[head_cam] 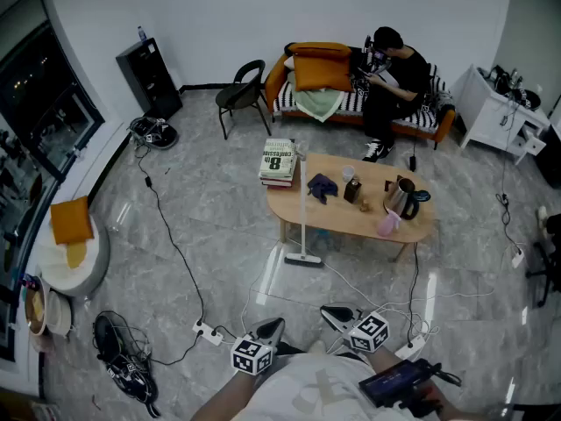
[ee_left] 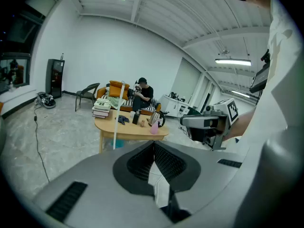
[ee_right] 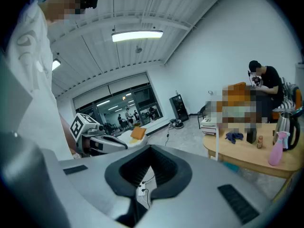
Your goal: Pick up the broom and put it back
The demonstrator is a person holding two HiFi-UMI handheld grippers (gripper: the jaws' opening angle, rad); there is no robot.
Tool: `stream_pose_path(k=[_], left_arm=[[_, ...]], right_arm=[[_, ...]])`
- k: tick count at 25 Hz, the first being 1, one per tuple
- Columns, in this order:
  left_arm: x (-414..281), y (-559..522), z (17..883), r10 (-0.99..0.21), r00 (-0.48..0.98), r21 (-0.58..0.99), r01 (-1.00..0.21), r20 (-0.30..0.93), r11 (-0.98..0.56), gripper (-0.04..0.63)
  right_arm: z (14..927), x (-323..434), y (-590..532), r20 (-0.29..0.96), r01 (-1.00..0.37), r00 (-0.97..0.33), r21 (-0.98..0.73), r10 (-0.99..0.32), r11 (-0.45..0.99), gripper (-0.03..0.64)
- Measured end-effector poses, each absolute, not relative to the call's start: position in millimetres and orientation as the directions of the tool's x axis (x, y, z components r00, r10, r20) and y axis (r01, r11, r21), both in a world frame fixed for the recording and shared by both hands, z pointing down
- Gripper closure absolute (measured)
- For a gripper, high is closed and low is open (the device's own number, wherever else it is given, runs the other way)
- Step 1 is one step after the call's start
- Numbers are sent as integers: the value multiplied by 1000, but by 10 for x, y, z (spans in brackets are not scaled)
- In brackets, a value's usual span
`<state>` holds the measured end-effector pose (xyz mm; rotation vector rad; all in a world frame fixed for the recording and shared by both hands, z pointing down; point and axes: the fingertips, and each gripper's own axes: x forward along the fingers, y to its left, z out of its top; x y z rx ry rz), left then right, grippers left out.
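The broom (head_cam: pixel 303 209) has a thin white handle and stands upright against the near edge of the oval wooden table (head_cam: pixel 368 224), with its head (head_cam: pixel 302 259) on the floor. The handle also shows in the left gripper view as the broom (ee_left: pixel 115 120) and in the right gripper view as the broom (ee_right: pixel 217 144). Both grippers are low, close to my body and well short of it. My left gripper (head_cam: pixel 270 330) (ee_left: pixel 153 146) is shut with nothing in it. My right gripper (head_cam: pixel 337 316) (ee_right: pixel 151 150) also looks shut and empty.
On the table are a stack of books (head_cam: pixel 278 162), a blue cloth (head_cam: pixel 322 185), a kettle (head_cam: pixel 401 197) and a pink bottle (head_cam: pixel 389 224). A person (head_cam: pixel 396 75) sits on the orange sofa behind. Cables and a power strip (head_cam: pixel 209 331) lie on the floor, with a black chair (head_cam: pixel 242 95) further back.
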<state>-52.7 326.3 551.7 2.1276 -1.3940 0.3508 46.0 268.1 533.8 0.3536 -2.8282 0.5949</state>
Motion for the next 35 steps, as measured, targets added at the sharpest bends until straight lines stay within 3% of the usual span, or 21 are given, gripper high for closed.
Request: stream_pose_path(k=[19, 35], left_arm=[[-515, 3119, 5337, -765, 431, 287, -900, 478, -328, 583], [-469, 2761, 5433, -702, 507, 312, -861, 500, -401, 583]], right_arm=[[5336, 624, 2572, 285, -356, -922, -356, -263, 864, 600], [5462, 805, 2328, 342, -461, -876, -382, -342, 801, 600]])
